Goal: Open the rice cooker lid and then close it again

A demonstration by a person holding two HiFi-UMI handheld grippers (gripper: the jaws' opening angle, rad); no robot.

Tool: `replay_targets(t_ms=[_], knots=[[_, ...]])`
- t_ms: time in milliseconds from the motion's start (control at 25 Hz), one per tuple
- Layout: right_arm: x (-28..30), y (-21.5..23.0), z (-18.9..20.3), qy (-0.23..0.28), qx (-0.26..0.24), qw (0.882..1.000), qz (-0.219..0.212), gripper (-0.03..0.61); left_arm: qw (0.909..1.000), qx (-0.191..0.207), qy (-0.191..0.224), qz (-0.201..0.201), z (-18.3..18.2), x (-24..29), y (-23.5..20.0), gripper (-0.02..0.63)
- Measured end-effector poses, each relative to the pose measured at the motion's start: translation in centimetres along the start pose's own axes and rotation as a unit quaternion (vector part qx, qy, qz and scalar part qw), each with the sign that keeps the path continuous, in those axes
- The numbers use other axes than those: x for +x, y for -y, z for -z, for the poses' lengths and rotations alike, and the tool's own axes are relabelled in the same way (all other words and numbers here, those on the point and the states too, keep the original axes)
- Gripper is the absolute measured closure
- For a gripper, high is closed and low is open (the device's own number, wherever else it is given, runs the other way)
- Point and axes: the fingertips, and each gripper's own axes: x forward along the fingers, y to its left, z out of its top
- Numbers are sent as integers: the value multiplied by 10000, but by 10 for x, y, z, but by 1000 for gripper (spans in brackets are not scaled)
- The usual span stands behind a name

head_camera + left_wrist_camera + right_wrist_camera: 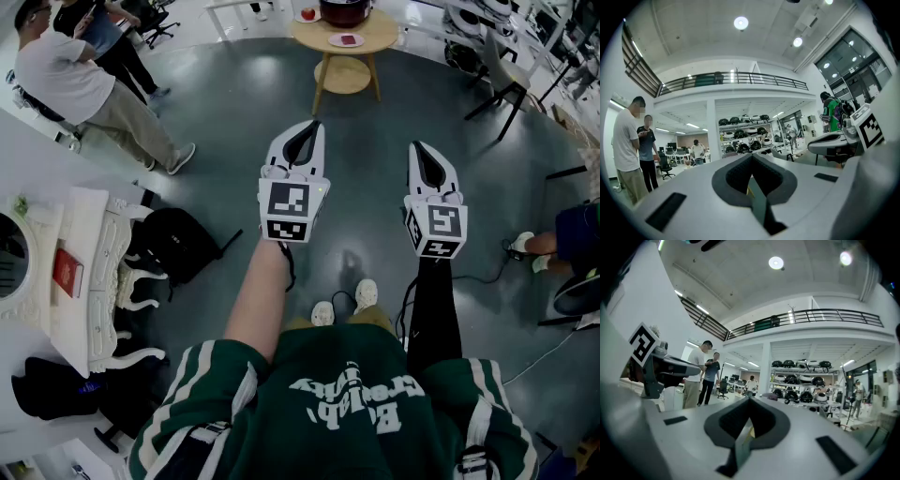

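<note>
L gripper [312, 127]: jaws together, empty.
R gripper [416, 147]: same.
Rice cooker [345, 9]: far ahead of tips; prob. rigid hinged top, light; take at front latch.

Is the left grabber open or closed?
Shut. In its own view, the left gripper has both jaws pressed together at the tips, with nothing between them.

The only lettering I find is the white print on my green shirt [349, 396], near me in the head view. It lies upside down and warped, and I cannot read it surely. The cube [287, 208] on my left gripper [313, 127] and the cube [437, 230] on my right gripper [416, 147] bear black-and-white square markers: patterns, not letters. The red card [67, 272] at the left shows no legible print.
</note>
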Motion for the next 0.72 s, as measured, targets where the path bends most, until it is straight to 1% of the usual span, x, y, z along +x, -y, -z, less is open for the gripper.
replay_targets(t_ms=[160,280,400,560,720], knots=[[-5,0,6,-59,-10,10000,-2,575,10000,54,16,33,1,-4,7,614],[-3,11,4,-15,0,10000,-23,575,10000,56,17,35,-1,4,14,614],[2,28,4,40,50,9999,-92,575,10000,33,21,1,-5,16,26,614],[10,54,7,267,258,9989,-286,574,10000,7,-31,-92,-7,38,40,614],[19,82,19,278,359,9982,-399,574,9997,70,-122,-209,-2,58,58,614]])
